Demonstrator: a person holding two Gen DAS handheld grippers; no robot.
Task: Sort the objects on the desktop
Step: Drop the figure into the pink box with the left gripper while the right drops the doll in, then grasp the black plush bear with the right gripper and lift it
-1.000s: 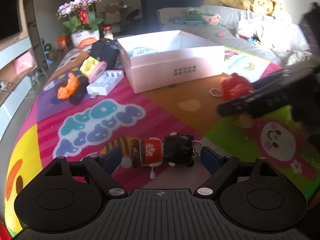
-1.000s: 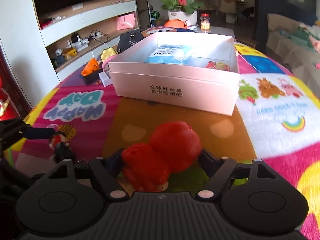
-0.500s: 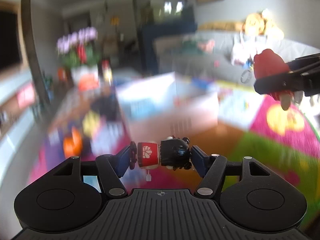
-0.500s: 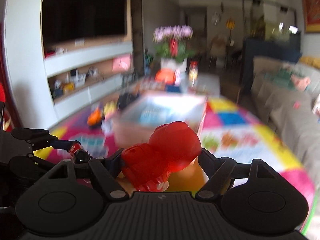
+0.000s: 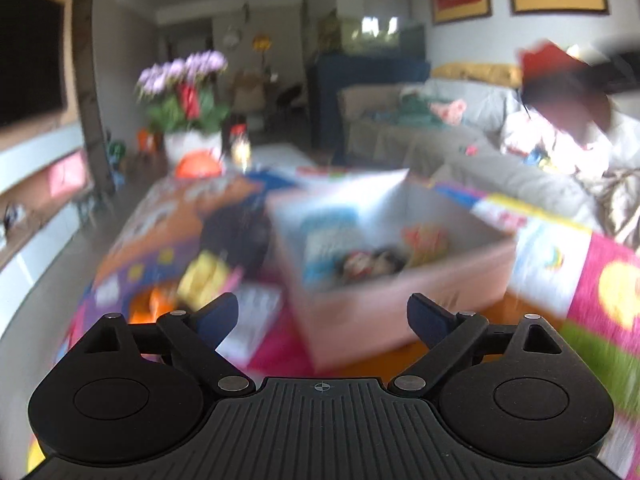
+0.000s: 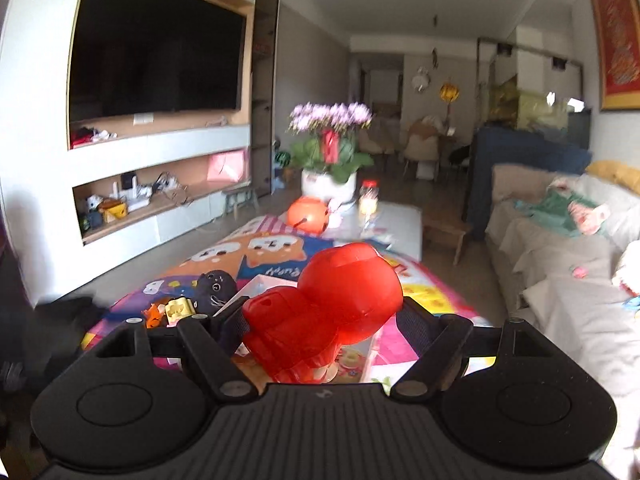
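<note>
Aloft, right gripper [image 6: 322, 322] clamps a rigid, glossy, seemingly light red toy [image 6: 326, 314] by its sides; left gripper [image 5: 322, 316] is opening, empty, before the box's [image 5: 400, 296] near corner.

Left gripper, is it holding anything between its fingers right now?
No, the left gripper has nothing between its opening jaws; only the blurred box shows beyond them.

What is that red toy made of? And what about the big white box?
The red toy held in the right gripper looks like hard, slightly see-through plastic: it shines, glows where light passes, and has smooth moulded curves. The white box looks like matte cardboard with thin, flat walls and sharp folded corners, though the picture is blurry, so that is a guess.
</note>
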